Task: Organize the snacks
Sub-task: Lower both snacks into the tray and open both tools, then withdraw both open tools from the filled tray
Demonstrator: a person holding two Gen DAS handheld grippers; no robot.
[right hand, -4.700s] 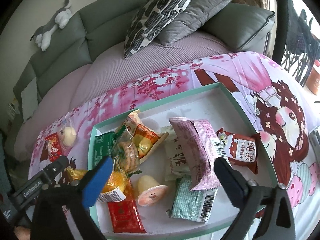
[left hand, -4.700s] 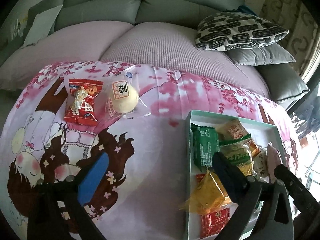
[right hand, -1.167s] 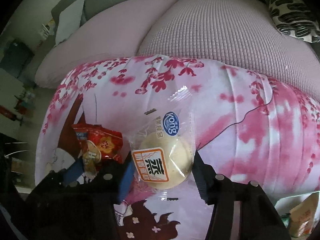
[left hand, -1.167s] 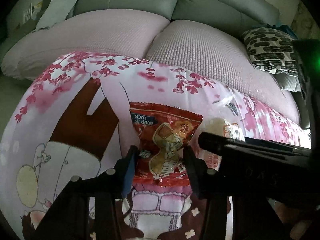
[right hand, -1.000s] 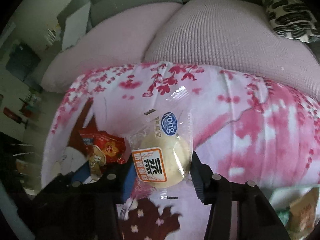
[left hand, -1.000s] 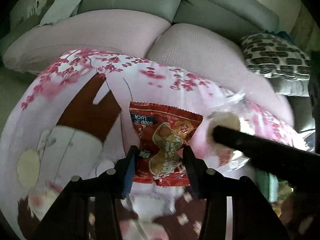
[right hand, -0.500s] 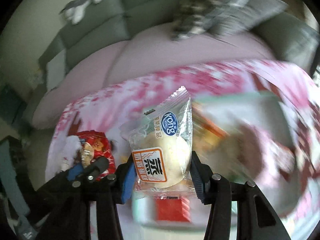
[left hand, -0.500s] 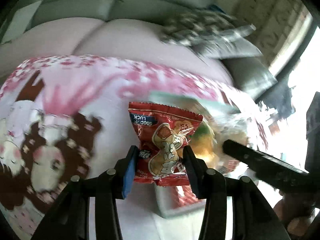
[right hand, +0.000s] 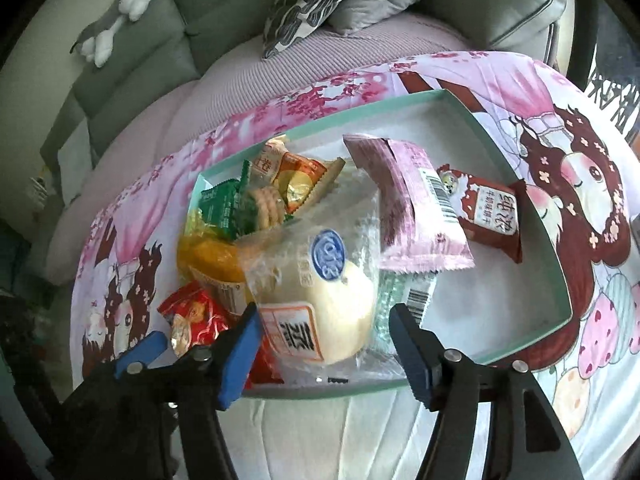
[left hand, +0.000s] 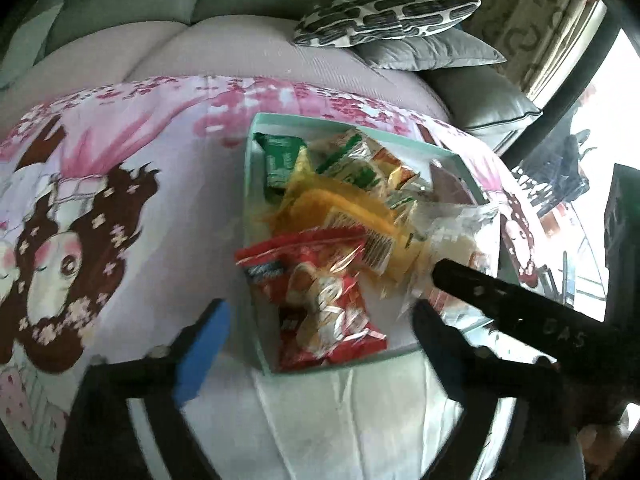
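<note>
Red packet (left hand: 320, 296) and bun (right hand: 320, 300) now lie in the box (right hand: 560, 280).

Daylight from the blown-out window (left hand: 624, 92) at right, dim sofa side, motion-blurred snacks, fisheye-bent dark corners

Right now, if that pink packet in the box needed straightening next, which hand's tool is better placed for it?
Probably the right tool. Its jaws are opening off the bun packet, and the pink packet lies just beyond. The left tool, also opening, sits over the red packet at the box's other end.
</note>
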